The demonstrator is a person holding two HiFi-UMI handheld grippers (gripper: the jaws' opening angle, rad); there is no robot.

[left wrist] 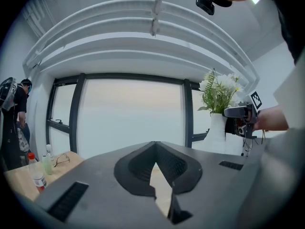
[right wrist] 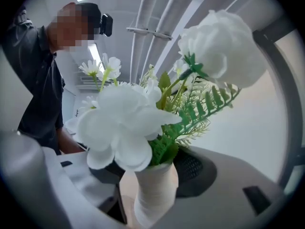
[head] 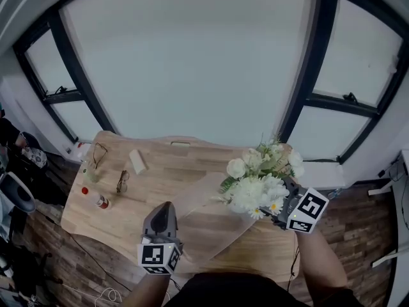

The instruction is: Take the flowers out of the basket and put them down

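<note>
A bunch of white flowers (head: 259, 183) with green fern sprigs hangs above the right part of the wooden table (head: 160, 171). My right gripper (head: 281, 203) is shut on its white wrapped stem (right wrist: 153, 194), and the blooms (right wrist: 125, 123) fill the right gripper view. The bunch stands upright, and the left gripper view shows it (left wrist: 220, 89) at the right with the right gripper (left wrist: 242, 114) on it. My left gripper (head: 167, 207) is near the table's front edge, shut, with nothing in it (left wrist: 155, 146). No basket shows in any view.
At the table's left end are two pairs of glasses (head: 122, 181) (head: 100, 153), a red-capped bottle (head: 97, 200), a green bottle (head: 89, 173) and a white block (head: 137, 161). A translucent sheet (head: 204, 216) lies mid-table. Windows stand behind; a person (left wrist: 19, 109) stands at far left.
</note>
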